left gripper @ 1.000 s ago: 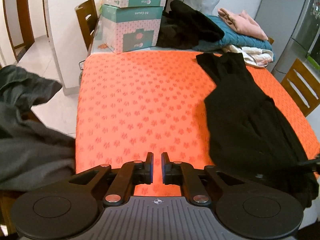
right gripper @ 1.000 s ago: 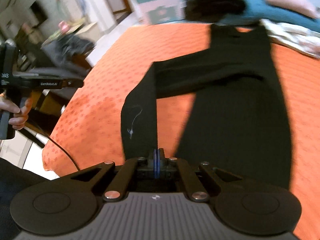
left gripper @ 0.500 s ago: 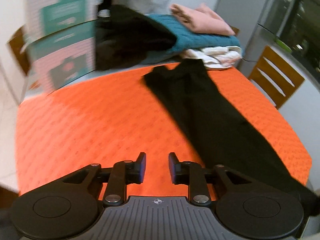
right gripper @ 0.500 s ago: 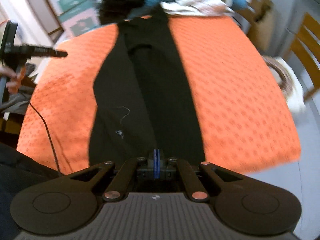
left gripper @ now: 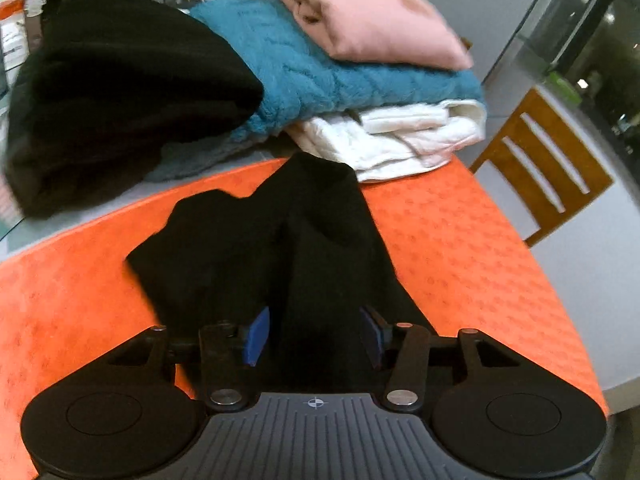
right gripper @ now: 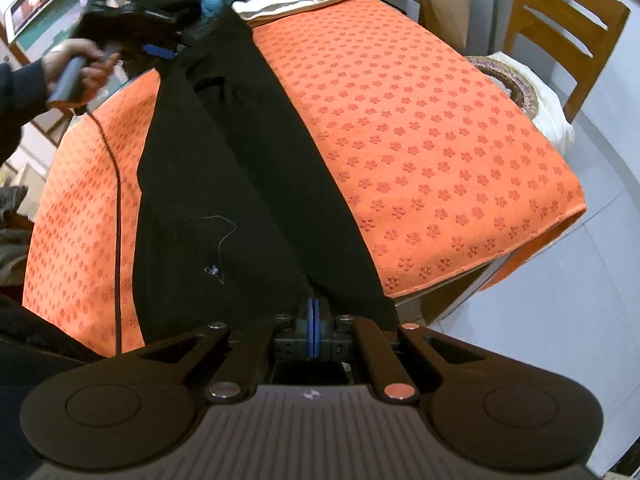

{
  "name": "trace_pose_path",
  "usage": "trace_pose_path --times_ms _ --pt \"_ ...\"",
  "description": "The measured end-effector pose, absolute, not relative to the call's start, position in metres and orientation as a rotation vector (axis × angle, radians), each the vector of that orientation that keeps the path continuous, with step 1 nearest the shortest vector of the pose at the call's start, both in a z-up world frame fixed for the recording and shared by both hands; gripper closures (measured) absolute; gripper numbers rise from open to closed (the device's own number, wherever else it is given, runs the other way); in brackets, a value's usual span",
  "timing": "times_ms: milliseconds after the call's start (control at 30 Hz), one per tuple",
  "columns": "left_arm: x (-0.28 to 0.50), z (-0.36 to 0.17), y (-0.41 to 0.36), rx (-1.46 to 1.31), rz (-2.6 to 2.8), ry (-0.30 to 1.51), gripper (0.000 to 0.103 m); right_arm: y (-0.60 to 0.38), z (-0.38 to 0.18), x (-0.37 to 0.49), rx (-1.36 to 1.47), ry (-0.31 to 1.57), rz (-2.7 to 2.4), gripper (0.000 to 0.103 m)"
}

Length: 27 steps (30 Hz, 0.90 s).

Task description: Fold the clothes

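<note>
A long black garment [right gripper: 224, 184] lies stretched lengthwise on the orange flower-patterned cloth [right gripper: 420, 140] on the table. My right gripper [right gripper: 313, 320] is shut on its near end at the table's front edge. My left gripper [left gripper: 316, 334] is open, its jaws wide apart just over the garment's far end [left gripper: 280, 240]. The left gripper also shows in the right wrist view [right gripper: 160, 50], held in a hand at the garment's far end.
A pile of clothes stands behind the cloth: a black one [left gripper: 120, 92], a teal one [left gripper: 320, 76], a pink one [left gripper: 372, 20] and a white one [left gripper: 392, 136]. A wooden chair [left gripper: 540, 176] stands right of the table. A cable [right gripper: 117, 176] lies along the cloth's left side.
My left gripper has opened wide and moved forward to the garment's far end. My right gripper has pulled the garment straight toward the table's front edge.
</note>
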<state>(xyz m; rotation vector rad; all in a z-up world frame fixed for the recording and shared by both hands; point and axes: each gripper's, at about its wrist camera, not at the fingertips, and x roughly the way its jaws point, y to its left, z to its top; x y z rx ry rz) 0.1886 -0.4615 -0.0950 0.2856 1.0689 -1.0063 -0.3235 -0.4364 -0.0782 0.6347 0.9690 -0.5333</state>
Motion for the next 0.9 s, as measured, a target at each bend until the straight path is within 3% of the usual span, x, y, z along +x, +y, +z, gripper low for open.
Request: trace_pose_path --times_ms 67,100,467,600,667,733,900 --pt "0.192 -0.106 -0.48 0.336 -0.988 1.083 0.067 -0.438 -0.077 -0.325 0.649 0.958 -0.54 0.102" --pt "0.192 -0.109 -0.487 0.371 -0.981 1.073 0.099 -0.438 -0.075 -0.326 0.65 0.951 -0.546 0.102" --pt "0.177 -0.092 -0.532 0.479 -0.969 1.009 0.096 -0.449 -0.064 -0.361 0.664 0.965 -0.658 0.102" --pt "0.166 -0.086 -0.543 0.465 -1.016 0.999 0.085 -0.452 -0.093 -0.374 0.731 1.001 -0.679 0.102" --pt "0.16 -0.083 -0.548 0.458 -1.039 0.993 0.067 -0.452 -0.109 -0.377 0.76 1.009 -0.677 0.102" --pt "0.155 -0.075 -0.546 0.446 -1.069 0.97 0.041 -0.452 -0.121 -0.378 0.77 1.011 -0.677 0.102" --pt "0.144 -0.05 -0.513 0.481 -1.128 0.913 0.036 -0.458 -0.132 -0.375 0.753 1.025 -0.664 0.102"
